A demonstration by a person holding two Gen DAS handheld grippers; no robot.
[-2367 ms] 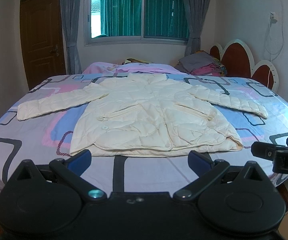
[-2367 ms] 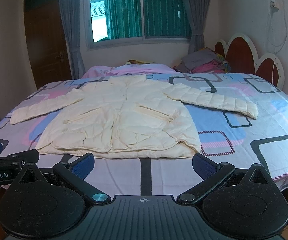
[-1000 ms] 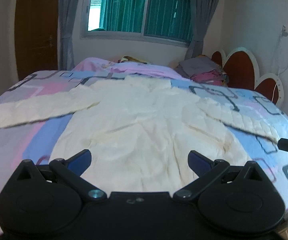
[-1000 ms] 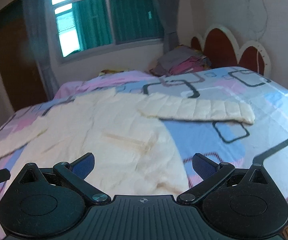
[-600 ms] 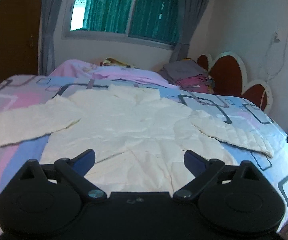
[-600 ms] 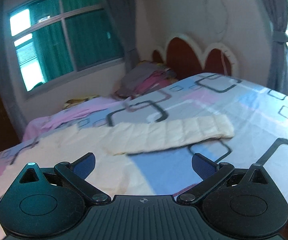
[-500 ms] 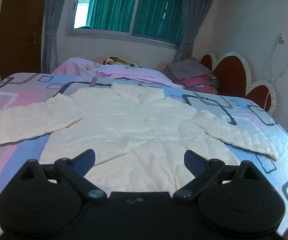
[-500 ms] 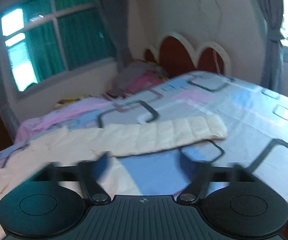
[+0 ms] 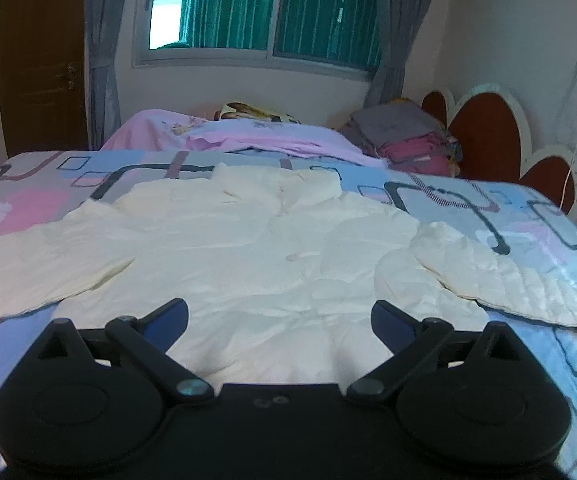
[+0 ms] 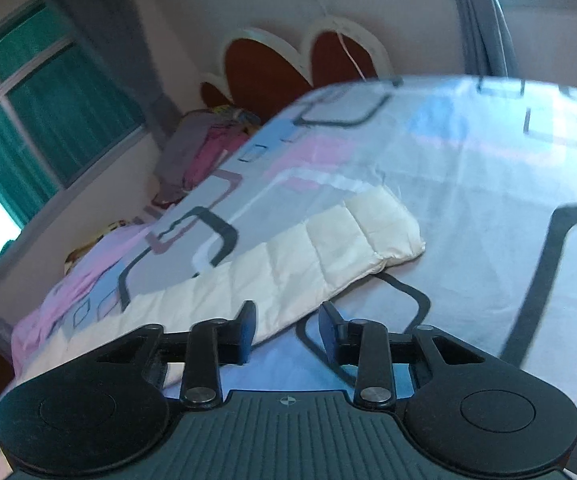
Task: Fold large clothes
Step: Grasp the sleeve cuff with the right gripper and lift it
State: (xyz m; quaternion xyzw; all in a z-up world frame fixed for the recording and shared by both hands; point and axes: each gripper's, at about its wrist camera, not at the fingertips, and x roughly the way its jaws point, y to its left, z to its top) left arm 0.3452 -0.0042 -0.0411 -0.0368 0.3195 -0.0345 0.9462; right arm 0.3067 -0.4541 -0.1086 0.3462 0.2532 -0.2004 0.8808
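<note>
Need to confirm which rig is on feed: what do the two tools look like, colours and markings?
Both are matte black. The left tool has two round discs, angled linkage arms with silver pivots and blue finger pads. The right tool has the same discs and pivots, plus a ribbed grey-black plate with a small crosshair mark. No cables or sleeves show.

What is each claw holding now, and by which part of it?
Nothing is held. The left claw is wide open above the cream jacket. The right claw, partly closed, hovers at the sleeve's edge without gripping it.

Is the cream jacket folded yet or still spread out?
Spread. The jacket lies flat on the bed, both sleeves out sideways; the right sleeve lies unfolded ahead of the right gripper.
</note>
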